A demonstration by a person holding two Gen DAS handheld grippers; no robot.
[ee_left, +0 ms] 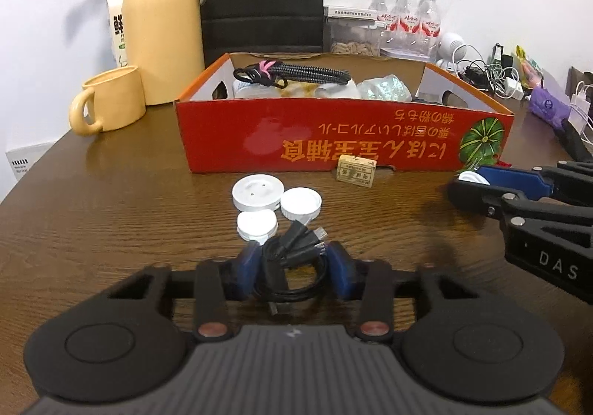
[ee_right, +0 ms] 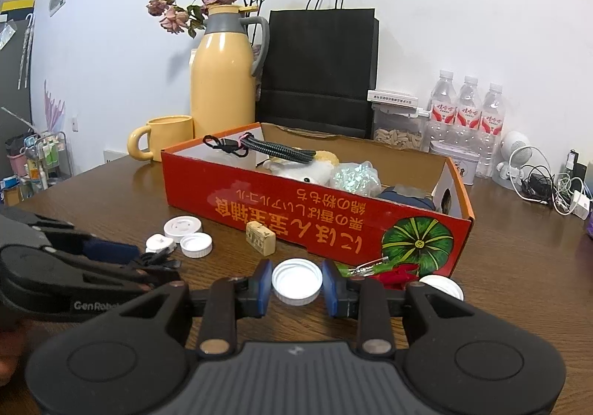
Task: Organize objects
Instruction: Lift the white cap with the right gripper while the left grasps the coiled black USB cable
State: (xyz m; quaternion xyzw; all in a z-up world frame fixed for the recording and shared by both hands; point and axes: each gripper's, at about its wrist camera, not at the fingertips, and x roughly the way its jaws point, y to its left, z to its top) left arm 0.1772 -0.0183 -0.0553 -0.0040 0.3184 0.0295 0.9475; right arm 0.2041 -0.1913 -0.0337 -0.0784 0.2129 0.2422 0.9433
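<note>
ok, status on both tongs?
Left tongs shut on black cable. Right tongs shut on white cap. Red box ahead, path unobstructed.

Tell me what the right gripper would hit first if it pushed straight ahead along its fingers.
The right gripper, shut on a white cap, points at the red cardboard box. The box's front wall looks to be the first thing met; the small tan block sits slightly left of that line, though depth is hard to judge.

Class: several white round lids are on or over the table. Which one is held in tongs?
The white lid between the right tongs' blue pads. The other lids lie free on the table.
</note>
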